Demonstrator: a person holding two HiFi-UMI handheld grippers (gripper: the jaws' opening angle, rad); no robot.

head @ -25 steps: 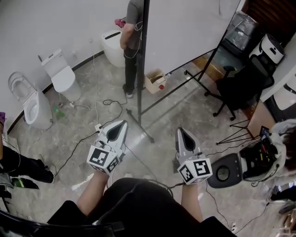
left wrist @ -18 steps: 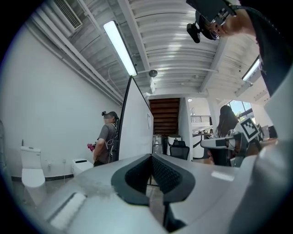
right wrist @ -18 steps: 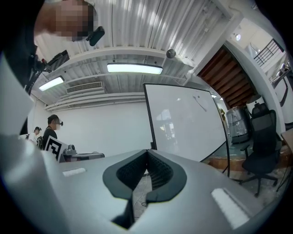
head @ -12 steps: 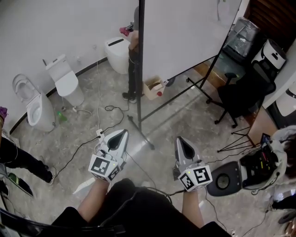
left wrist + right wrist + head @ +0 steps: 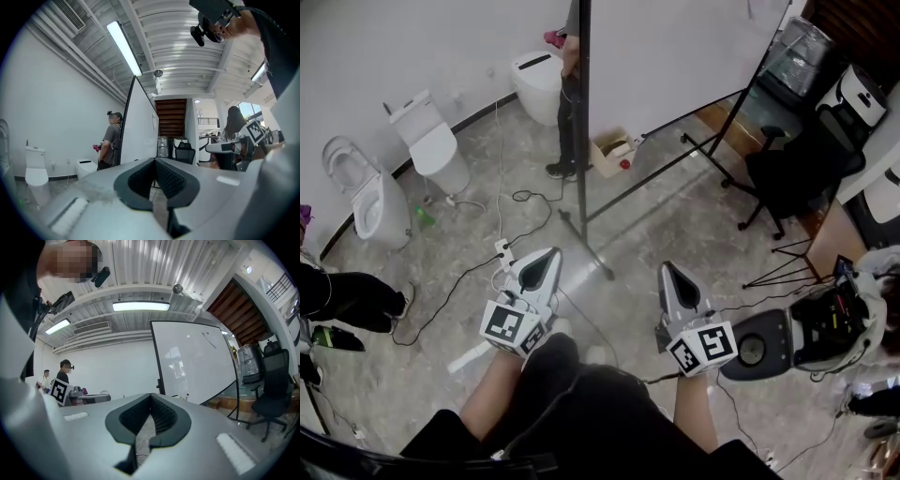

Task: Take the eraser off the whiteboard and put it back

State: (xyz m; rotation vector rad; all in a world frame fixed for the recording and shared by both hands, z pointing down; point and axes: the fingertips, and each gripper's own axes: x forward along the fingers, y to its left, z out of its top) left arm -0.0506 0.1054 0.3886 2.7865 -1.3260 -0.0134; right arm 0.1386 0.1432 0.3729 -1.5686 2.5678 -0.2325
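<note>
We held both claws low over the floor, side by side and pointed toward the whiteboard, which stood well apart from them on its black stand. The left claw had its jaws together with nothing between them, and the right claw was likewise closed and empty. A small pale piece sat high on the board's face; we could not tell whether it was the eraser, and neither claw was near it. A person stood at the board's far edge, next to a toilet, with a cardboard box on the floor just beside. A black chair stood to the right of the stand.
</note>
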